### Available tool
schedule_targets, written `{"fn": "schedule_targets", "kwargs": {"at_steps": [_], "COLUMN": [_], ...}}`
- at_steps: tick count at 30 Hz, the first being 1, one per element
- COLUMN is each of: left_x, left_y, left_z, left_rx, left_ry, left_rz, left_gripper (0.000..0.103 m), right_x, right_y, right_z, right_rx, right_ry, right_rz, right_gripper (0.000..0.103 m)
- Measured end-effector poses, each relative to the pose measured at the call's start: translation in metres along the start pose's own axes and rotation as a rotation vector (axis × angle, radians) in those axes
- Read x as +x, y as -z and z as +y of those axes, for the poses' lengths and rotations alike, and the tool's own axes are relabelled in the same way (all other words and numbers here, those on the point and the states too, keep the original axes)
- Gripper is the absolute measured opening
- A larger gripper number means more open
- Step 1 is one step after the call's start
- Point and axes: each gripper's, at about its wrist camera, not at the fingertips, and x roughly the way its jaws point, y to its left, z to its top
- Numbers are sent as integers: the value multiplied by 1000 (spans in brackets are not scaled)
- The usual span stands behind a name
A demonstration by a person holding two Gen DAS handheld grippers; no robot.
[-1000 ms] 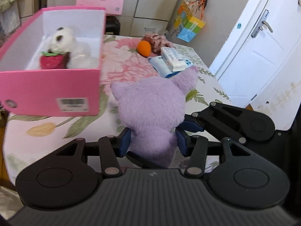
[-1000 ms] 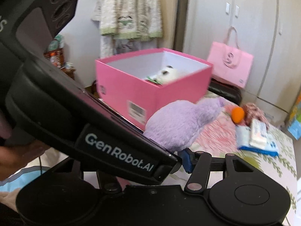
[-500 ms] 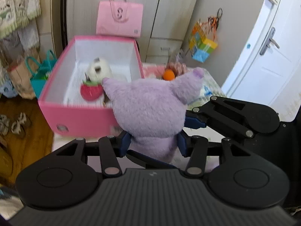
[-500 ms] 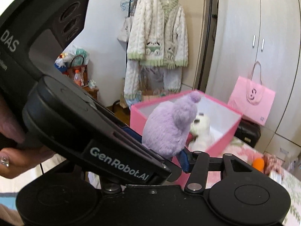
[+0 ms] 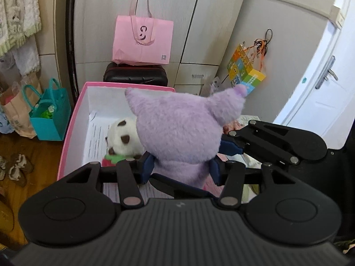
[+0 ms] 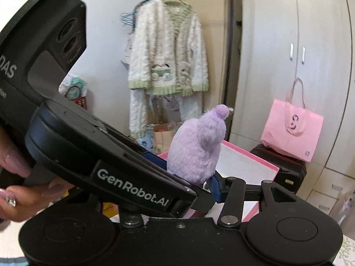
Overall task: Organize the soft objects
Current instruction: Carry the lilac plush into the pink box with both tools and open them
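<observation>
Two close wrist views, shared pink box (image 5: 73, 119)

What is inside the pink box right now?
In the pink box: a white plush with dark patches, a red-and-green soft toy, printed paper lining the bottom. The purple plush held in front covers the box's right part.

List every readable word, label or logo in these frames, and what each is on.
"GenRobot.AI": side of the left gripper.
"DAS": its upper housing, cut off at the frame edge.
Logo and small print on the pink bag: too blurred.
Printed sheet in the pink box: too small.
</observation>
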Motion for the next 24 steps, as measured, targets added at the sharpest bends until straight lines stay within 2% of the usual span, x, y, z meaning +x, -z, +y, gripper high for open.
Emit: {"fn": "schedule_targets", "kwargs": {"at_steps": [8, 15, 16, 20, 24], "left_x": [78, 113, 115, 107, 86], "left_y": [-27, -34, -33, -30, -26], "left_z": [22, 37, 38, 40, 41], "left_rx": [-45, -80, -85, -47, -18], "left_ry": [50, 71, 68, 15, 8], "left_rz": [98, 151, 155, 108, 50], "left_gripper": [49, 50, 54, 61, 63], "right_x": [59, 90, 94, 98, 90], "right_y": [2, 6, 7, 13, 16], "right_z": [-51, -72, -73, -78, -78], "right_rx": [38, -12, -21, -23, -11], "right_ry": [4, -15, -15, 35, 47], "right_rz": [109, 199, 208, 211, 202], "right_gripper": [56, 55, 55, 59, 59]}}
